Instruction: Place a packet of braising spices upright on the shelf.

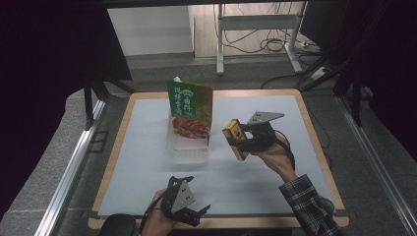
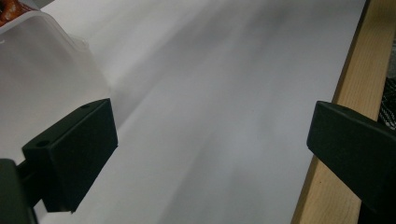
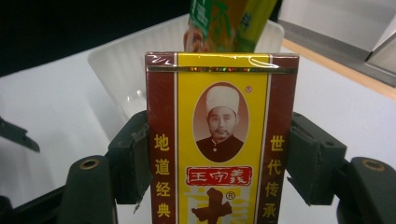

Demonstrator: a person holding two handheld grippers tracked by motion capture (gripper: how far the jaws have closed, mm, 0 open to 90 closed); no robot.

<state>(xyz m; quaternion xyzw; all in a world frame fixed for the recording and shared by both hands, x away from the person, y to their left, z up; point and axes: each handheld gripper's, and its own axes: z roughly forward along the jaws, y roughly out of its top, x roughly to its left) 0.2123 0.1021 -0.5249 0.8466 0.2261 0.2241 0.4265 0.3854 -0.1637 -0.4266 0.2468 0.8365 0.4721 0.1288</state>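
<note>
A yellow and dark red box (image 1: 235, 139) with Chinese print is clamped by its two long sides in my right gripper (image 1: 244, 139), lifted above the white mat right of centre. The right gripper view has the box (image 3: 219, 140) upright between both pads, with a clear plastic tub (image 3: 135, 70) behind it. That tub (image 1: 189, 147) sits mid-table and holds a green snack pouch (image 1: 189, 110) standing upright. My left gripper (image 1: 194, 212) rests near the front edge of the table, its jaws wide apart over the bare mat (image 2: 210, 116).
The wooden table edge (image 2: 359, 79) runs just beside the left gripper's jaw. The tub's corner (image 2: 42, 60) lies close on its other side. A white mat (image 1: 147, 162) covers the tabletop, with metal rails (image 1: 69, 172) along the sides.
</note>
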